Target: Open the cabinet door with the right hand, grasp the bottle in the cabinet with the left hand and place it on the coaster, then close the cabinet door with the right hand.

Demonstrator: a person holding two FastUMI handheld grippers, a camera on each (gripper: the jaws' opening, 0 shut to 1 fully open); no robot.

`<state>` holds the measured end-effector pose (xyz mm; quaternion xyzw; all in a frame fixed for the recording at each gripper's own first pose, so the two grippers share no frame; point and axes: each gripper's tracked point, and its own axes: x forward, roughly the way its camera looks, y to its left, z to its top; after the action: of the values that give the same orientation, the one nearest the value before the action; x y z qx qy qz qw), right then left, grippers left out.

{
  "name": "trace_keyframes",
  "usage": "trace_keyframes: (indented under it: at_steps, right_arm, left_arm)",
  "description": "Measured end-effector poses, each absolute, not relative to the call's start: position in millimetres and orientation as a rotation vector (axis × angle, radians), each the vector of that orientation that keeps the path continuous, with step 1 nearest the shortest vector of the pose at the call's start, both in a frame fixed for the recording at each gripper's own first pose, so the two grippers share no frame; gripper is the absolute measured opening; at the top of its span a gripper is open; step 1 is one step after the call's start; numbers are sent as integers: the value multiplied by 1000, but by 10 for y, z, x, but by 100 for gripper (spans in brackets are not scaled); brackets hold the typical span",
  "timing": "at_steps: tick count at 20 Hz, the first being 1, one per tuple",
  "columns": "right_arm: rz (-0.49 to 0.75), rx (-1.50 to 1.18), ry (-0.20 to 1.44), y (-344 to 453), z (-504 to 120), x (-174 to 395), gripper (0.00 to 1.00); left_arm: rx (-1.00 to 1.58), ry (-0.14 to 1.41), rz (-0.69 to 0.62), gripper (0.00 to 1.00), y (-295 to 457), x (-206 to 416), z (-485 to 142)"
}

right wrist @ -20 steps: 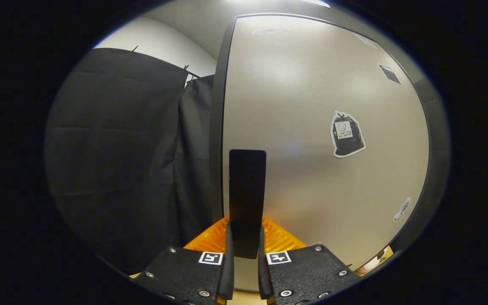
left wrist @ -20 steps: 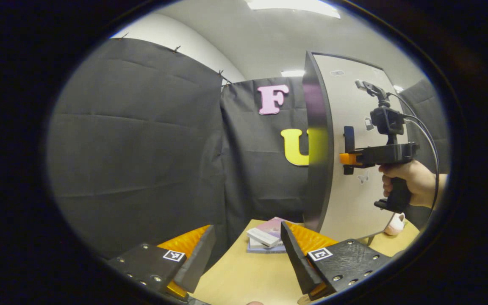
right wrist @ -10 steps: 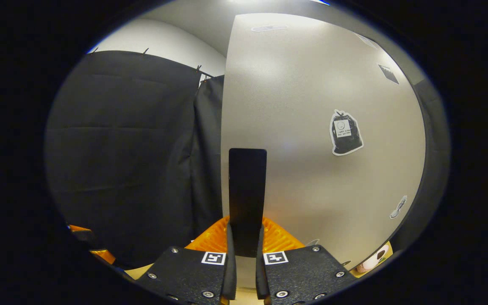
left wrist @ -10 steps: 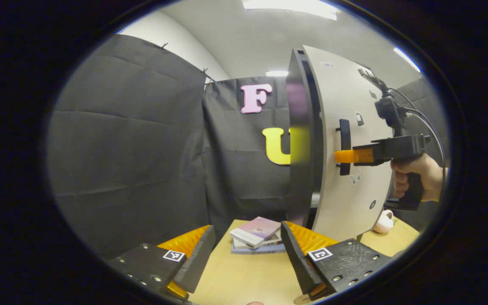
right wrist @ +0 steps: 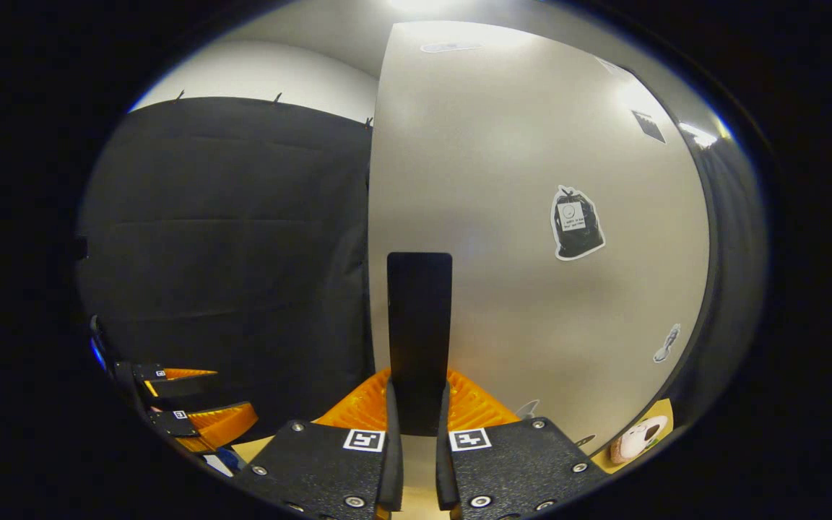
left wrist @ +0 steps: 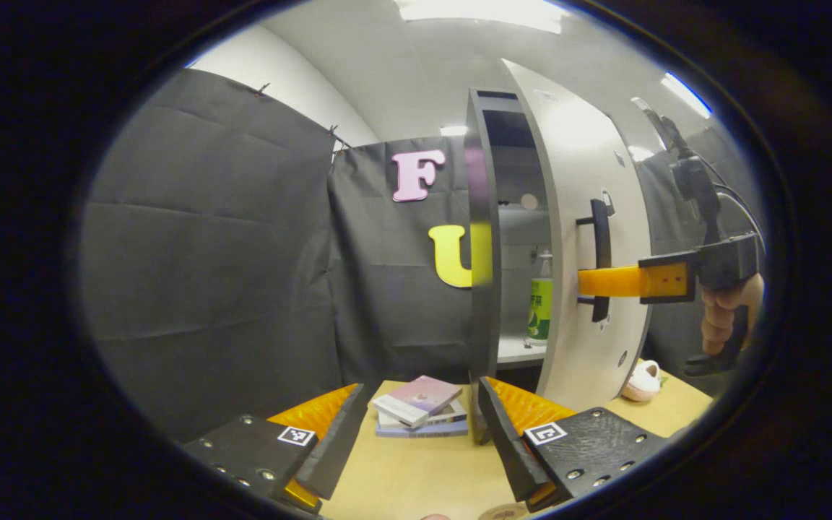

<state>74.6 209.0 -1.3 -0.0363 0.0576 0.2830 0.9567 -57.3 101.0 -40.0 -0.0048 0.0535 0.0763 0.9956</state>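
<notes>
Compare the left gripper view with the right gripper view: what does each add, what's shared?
Left gripper view: the cabinet inside past the part-open door, the green bottle upright on its shelf, stacked books on the table. Right gripper view: a black bag sticker on the door's face. Both: door, right gripper shut on the handle, left gripper open, plush toy.

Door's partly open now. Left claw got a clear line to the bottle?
Probably not yet. The bottle shows through a narrow gap between cabinet frame and door; the open left claw looks too wide to pass.
</notes>
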Motion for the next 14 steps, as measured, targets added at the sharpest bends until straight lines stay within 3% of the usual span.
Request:
trace_keyframes:
  at_steps: [5,7,8,9,12,14]
  right_arm:
    - [679,-74,126,1994,-19,684,18]
    - [714,-70,128,1949,-41,694,18]
    - [730,-68,131,1919,-47,700,18]
    - [743,-68,134,1890,-49,691,18]
    - [752,-71,136,1815,-70,697,18]
    - [742,-66,140,1734,-77,707,18]
  left_arm:
    - [7,98,164,85,547,-676,-277]
    - [-1,101,171,93,355,-738,-303]
    - [-7,104,174,89,249,-771,-327]
    - [-14,107,177,94,154,-806,-337]
    - [-22,116,178,94,-105,-892,-373]
    - [-18,121,178,85,-286,-974,-379]
